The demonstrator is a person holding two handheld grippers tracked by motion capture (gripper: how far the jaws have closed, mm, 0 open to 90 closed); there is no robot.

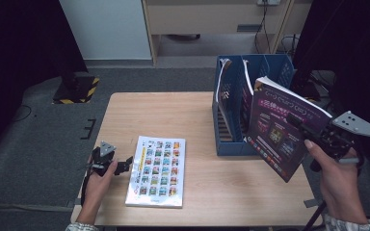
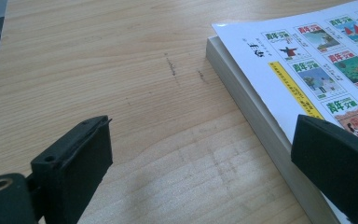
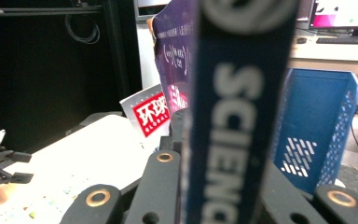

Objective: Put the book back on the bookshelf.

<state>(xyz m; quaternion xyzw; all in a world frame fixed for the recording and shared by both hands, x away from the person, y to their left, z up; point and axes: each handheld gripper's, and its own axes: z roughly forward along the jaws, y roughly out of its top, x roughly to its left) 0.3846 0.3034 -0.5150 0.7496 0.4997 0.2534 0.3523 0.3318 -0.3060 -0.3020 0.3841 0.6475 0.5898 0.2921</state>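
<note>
Fingers of our right gripper [image 1: 302, 126] are clamping the purple magazine [image 1: 282, 126]; next, we are judging, it needs slotting into the blue file rack [image 1: 226, 144], while our left gripper [image 1: 124, 166] is gaping beside the white booklet [image 1: 157, 171].

A light wooden table [image 1: 173, 115] carries a flat white book [image 1: 157, 171] (cover up) and a blue file rack [image 1: 231, 139].

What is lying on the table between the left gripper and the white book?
Nothing. In the left gripper view, bare wood separates the open left gripper from the white book. One jaw reaches just over the cover edge; whether it touches is unclear.
</note>
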